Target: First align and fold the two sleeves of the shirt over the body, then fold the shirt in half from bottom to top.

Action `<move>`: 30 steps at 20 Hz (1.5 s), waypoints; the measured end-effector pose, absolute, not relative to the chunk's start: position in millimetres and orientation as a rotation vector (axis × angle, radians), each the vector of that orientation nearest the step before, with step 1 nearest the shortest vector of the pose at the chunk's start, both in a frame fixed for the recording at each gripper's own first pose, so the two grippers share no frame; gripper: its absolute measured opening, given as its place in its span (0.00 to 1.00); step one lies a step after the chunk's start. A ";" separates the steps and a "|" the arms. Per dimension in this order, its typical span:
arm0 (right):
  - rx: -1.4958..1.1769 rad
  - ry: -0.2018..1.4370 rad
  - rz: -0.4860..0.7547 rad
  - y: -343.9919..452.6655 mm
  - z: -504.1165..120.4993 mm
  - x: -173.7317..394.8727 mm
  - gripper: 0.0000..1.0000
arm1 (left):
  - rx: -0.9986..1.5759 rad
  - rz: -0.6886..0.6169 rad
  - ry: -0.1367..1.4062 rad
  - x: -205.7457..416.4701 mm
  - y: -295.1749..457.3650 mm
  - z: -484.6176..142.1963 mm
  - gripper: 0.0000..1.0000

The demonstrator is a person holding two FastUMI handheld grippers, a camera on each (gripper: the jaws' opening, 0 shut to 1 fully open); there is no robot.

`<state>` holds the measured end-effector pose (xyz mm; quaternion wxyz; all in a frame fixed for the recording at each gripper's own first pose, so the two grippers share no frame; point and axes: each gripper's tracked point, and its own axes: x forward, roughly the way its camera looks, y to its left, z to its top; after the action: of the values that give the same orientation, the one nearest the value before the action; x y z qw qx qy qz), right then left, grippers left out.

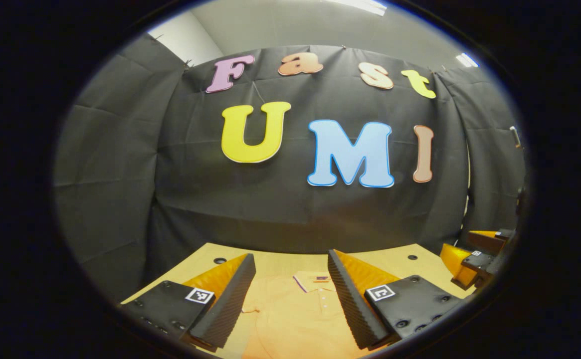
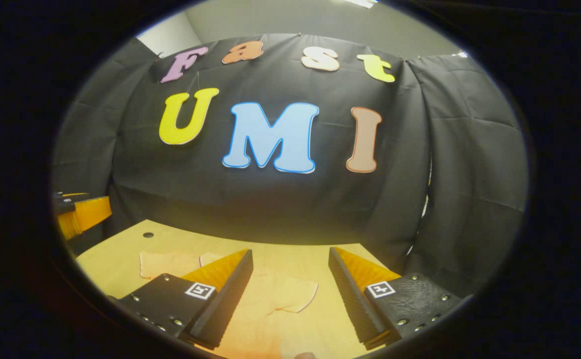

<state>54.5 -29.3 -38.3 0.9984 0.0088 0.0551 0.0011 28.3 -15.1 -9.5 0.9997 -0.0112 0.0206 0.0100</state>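
Note:
An orange polo shirt (image 1: 295,314) lies flat on the wooden table (image 1: 275,262), its collar (image 1: 312,279) and button placket toward the far wall. In the left gripper view my left gripper (image 1: 290,254) hovers above the shirt's chest, open, with nothing between its fingers. My right gripper (image 1: 475,259) shows at the far right edge of that view. In the right gripper view my right gripper (image 2: 289,250) is open over the shirt (image 2: 265,319); one short sleeve (image 2: 295,294) spreads out between its fingers and the other sleeve (image 2: 163,264) lies farther left. The left gripper (image 2: 78,214) shows at the left edge.
The black cloth wall (image 1: 290,209) stands just behind the table's far edge. Small round holes (image 1: 219,260) (image 1: 412,257) (image 2: 147,234) mark the tabletop near that edge. Bare wood (image 2: 320,319) lies to the right of the shirt's sleeve.

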 end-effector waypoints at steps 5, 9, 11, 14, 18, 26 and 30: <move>0.036 0.206 0.012 -35.4 -73.4 94.5 0.95 | -0.005 0.029 0.057 34.8 -16.3 -16.0 0.95; 0.092 0.316 0.011 -39.4 -120.9 130.6 0.95 | -0.002 0.042 0.076 37.3 -14.0 -23.0 0.95; 0.118 0.396 0.002 -43.4 -150.9 146.2 0.95 | -0.004 0.052 0.088 38.8 -10.8 -27.2 0.95; 0.135 0.474 -0.018 -51.7 -182.6 167.4 0.95 | -0.001 0.067 0.106 40.4 -5.4 -33.0 0.95; 0.161 0.545 -0.036 -57.2 -214.8 190.3 0.95 | -0.009 0.079 0.127 42.3 -2.6 -41.7 0.95; 0.137 0.678 -0.087 -71.2 -281.6 229.6 0.95 | 0.011 0.093 0.148 43.8 2.9 -52.3 0.95; 0.140 0.748 -0.111 -76.5 -308.7 234.0 0.95 | 0.008 0.124 0.158 38.2 13.3 -56.8 0.95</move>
<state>234.0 -76.5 -308.7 0.9269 0.0684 0.3649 -0.0542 38.2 13.3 -56.8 0.9950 0.0038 0.0790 0.0618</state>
